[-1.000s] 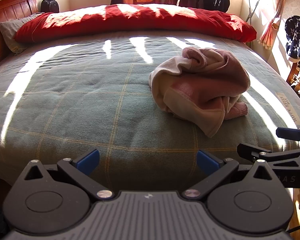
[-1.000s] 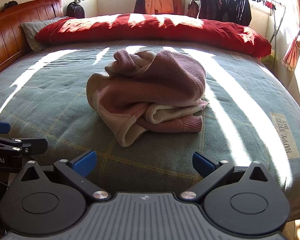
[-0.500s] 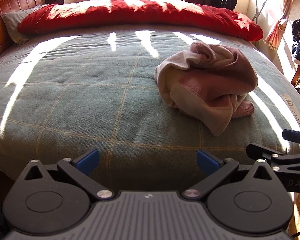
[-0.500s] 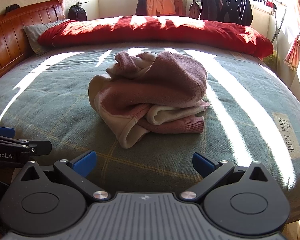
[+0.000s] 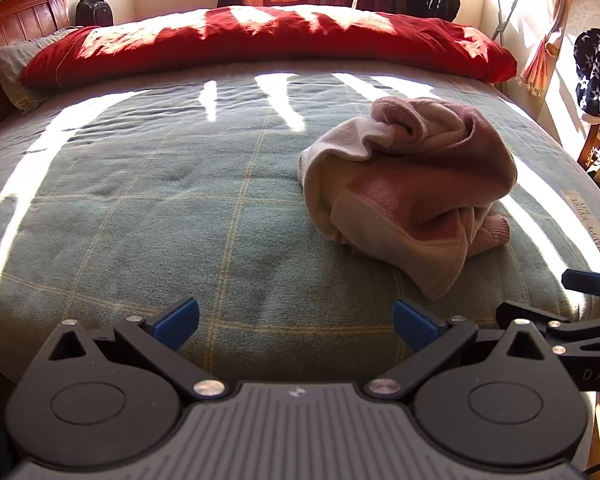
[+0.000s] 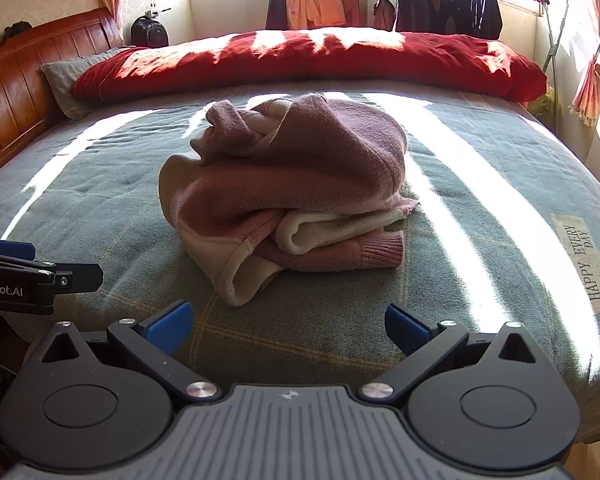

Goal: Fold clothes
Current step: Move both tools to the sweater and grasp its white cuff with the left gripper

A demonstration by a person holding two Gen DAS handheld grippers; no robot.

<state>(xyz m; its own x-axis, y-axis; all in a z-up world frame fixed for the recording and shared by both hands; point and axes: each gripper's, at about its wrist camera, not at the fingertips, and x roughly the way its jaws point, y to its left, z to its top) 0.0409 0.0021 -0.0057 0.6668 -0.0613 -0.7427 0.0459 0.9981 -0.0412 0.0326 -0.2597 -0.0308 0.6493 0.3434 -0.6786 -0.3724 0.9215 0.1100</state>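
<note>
A green blanket (image 6: 100, 184) covers the bed; a pink sweater (image 6: 284, 184) lies bunched in a heap near its foot edge, nearer the right side. Both grippers, left (image 5: 296, 320) and right (image 6: 288, 322), hover off that edge, fingers apart, empty. Folding well likely means spreading it flat (one cuff (image 6: 376, 250) shows).

Green checked bed (image 6: 100, 200) with crumpled pink garment (image 6: 292, 184), red duvet (image 6: 300, 60).

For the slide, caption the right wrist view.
Open right gripper faces a crumpled pink sweater on the green checked bedspread, jaws apart and empty.
</note>
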